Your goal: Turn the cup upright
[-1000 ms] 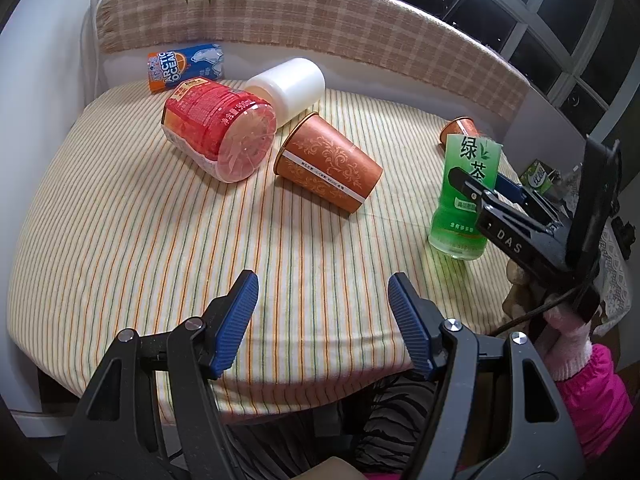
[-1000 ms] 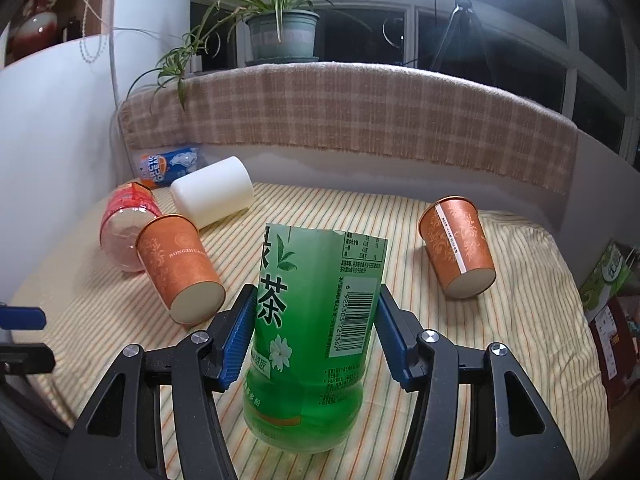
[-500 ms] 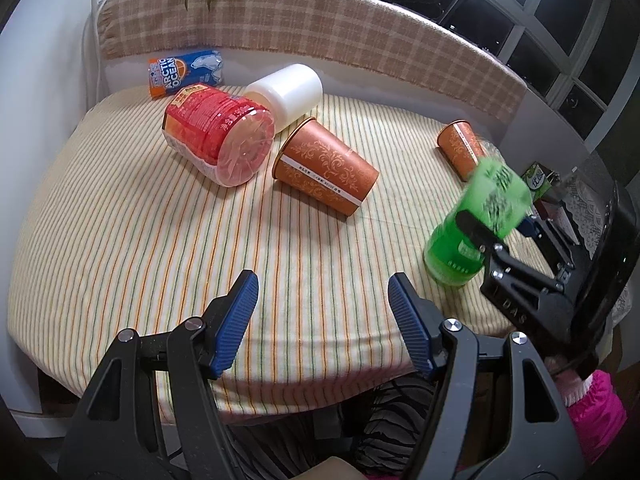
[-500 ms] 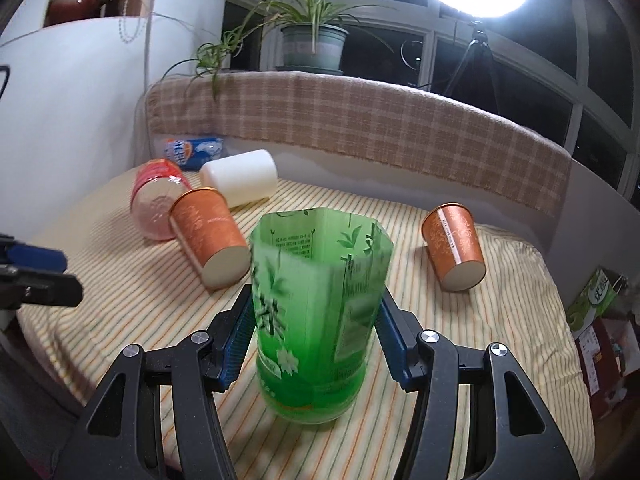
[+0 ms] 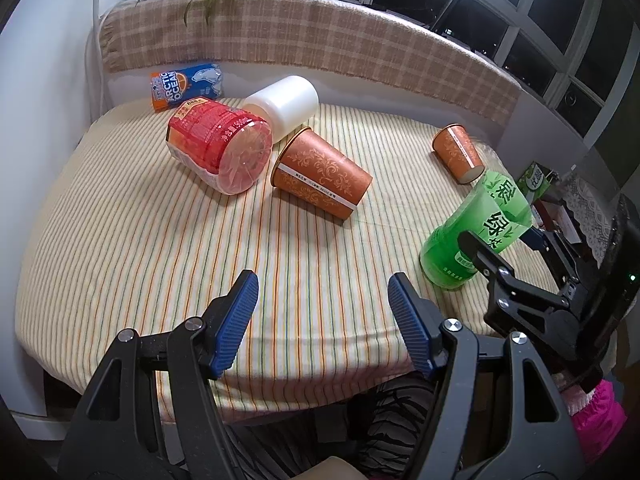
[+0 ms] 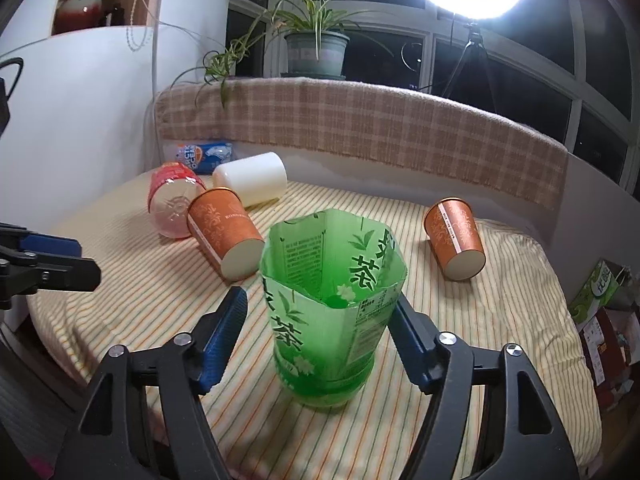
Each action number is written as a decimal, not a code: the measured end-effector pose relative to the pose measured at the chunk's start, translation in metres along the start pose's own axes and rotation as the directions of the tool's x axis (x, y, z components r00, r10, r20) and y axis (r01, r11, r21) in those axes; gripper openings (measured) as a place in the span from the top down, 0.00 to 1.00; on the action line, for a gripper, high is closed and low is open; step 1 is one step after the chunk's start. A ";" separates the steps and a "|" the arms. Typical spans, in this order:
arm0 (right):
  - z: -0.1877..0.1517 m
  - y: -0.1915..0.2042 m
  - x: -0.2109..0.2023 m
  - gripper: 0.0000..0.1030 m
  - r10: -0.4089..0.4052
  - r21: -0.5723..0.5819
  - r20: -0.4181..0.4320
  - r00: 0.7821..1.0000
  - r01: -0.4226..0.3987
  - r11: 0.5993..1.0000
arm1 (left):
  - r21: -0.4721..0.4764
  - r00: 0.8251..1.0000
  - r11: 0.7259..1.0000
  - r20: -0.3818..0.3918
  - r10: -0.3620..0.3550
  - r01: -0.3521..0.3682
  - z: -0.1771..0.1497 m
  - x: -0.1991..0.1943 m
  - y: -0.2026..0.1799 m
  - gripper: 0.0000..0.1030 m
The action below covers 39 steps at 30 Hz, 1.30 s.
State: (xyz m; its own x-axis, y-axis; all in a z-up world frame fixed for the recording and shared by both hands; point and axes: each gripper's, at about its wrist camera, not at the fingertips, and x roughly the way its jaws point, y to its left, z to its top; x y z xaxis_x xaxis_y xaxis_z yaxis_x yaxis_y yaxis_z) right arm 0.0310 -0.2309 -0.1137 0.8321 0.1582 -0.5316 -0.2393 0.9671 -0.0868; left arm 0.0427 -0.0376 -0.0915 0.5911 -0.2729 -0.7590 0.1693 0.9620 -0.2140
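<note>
A green cut-bottle cup stands with its open mouth up on the striped table, leaning a little; it also shows in the left wrist view. My right gripper is open with its blue pads either side of the cup, not pressing it; it also shows in the left wrist view. My left gripper is open and empty above the table's front edge. Two orange paper cups lie on their sides: one mid-table, one at the far right.
A red-labelled clear jar and a white cylinder lie on their sides at the back left. A blue and orange packet leans on the back wall. A plaid cloth covers the ledge behind. Boxes stand off the table's right.
The right gripper tilted the green cup from bottom-up to mouth-up and set it on the table. Its jaws have opened off the cup. The left gripper has stayed put.
</note>
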 end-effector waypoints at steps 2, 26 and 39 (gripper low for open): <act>0.000 0.000 -0.005 0.32 0.001 0.002 0.004 1.000 -0.001 1.000 | 0.000 1.000 1.000 0.005 0.003 -0.003 0.000 -0.001 0.000 0.33; 0.015 -0.027 -0.088 0.32 -0.158 0.188 0.046 0.986 0.147 0.971 | 0.050 0.908 0.989 0.404 0.107 -0.139 0.011 -0.055 -0.014 0.22; 0.020 -0.030 -0.092 0.31 -0.233 0.199 0.108 0.966 0.209 0.958 | 0.046 0.862 0.984 0.491 0.127 -0.171 0.007 -0.073 -0.017 0.14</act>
State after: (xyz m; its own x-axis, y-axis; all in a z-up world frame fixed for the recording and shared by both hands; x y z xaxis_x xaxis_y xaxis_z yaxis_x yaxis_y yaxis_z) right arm -0.0288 -0.2703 -0.0456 0.9141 -0.0508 -0.4022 0.0437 0.9987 -0.0267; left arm 0.0023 -0.0345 -0.0285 0.9181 -0.1138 -0.3797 0.1015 0.9935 -0.0522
